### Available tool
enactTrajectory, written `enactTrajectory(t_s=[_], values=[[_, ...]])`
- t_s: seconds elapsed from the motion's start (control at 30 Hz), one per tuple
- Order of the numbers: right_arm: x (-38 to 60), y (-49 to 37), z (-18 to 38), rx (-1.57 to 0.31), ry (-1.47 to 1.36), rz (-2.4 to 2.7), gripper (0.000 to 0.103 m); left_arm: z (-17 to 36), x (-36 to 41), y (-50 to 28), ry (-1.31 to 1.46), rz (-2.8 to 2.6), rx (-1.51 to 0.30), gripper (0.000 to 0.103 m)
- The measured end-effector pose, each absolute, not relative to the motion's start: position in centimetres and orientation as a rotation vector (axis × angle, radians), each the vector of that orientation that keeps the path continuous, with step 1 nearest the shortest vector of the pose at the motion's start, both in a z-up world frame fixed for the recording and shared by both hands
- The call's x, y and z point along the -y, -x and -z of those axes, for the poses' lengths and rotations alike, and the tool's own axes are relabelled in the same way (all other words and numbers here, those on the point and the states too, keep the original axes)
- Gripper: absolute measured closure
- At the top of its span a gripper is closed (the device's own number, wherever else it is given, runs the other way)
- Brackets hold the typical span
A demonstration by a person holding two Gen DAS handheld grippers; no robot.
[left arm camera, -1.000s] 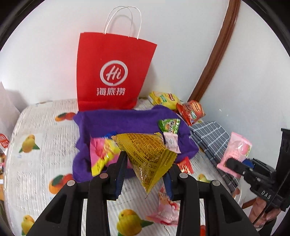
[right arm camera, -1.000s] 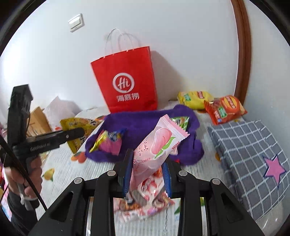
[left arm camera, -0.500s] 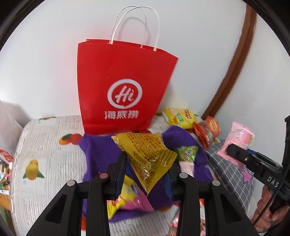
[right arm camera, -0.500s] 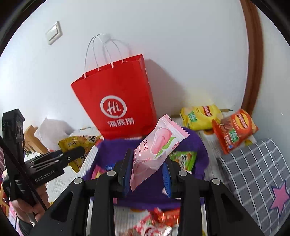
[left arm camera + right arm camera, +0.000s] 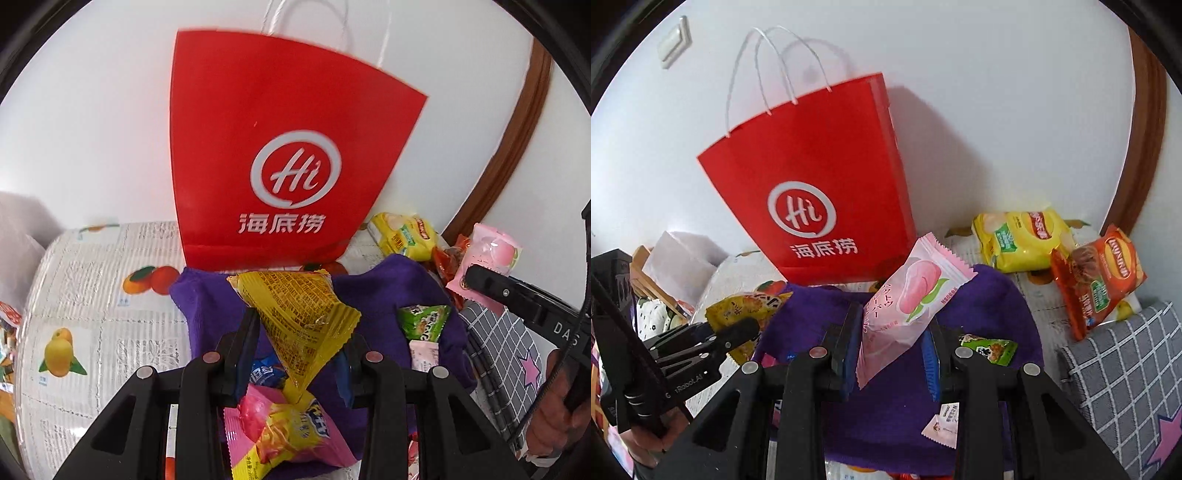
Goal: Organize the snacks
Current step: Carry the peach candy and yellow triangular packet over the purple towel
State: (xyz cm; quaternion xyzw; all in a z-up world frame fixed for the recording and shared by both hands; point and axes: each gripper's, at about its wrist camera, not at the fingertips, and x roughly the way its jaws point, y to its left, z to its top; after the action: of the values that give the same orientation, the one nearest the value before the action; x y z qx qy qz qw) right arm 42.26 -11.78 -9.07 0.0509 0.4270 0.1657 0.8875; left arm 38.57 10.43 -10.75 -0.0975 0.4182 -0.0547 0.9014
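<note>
Tongs angled down: left tongs clamp yellow packet, right tongs pink.

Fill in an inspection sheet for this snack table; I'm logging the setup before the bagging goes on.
Surface: fruit-print tablecloth, purple cloth spread on it.
Job's things: red paper bag upright against the wall; yellow packet and pink packet held up in front of it.
Clutter: loose snacks on the purple cloth; yellow bag, orange bag, checked cloth at right.
Grippers: left gripper shut on yellow packet; right gripper shut on pink packet.
Cables: one thin black cable by the hand.
Surroundings: white wall, wall switch, brown trim.
</note>
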Motion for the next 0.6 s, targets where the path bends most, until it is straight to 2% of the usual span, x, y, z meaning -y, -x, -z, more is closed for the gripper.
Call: enactTrajectory(t_s=[0.6], values=[[9.3,-44.2,15.3,-1.066,-0.012,-0.358,0.073,13.3,-10.5,-39.4,0.204,0.081,-0.949,0.068]])
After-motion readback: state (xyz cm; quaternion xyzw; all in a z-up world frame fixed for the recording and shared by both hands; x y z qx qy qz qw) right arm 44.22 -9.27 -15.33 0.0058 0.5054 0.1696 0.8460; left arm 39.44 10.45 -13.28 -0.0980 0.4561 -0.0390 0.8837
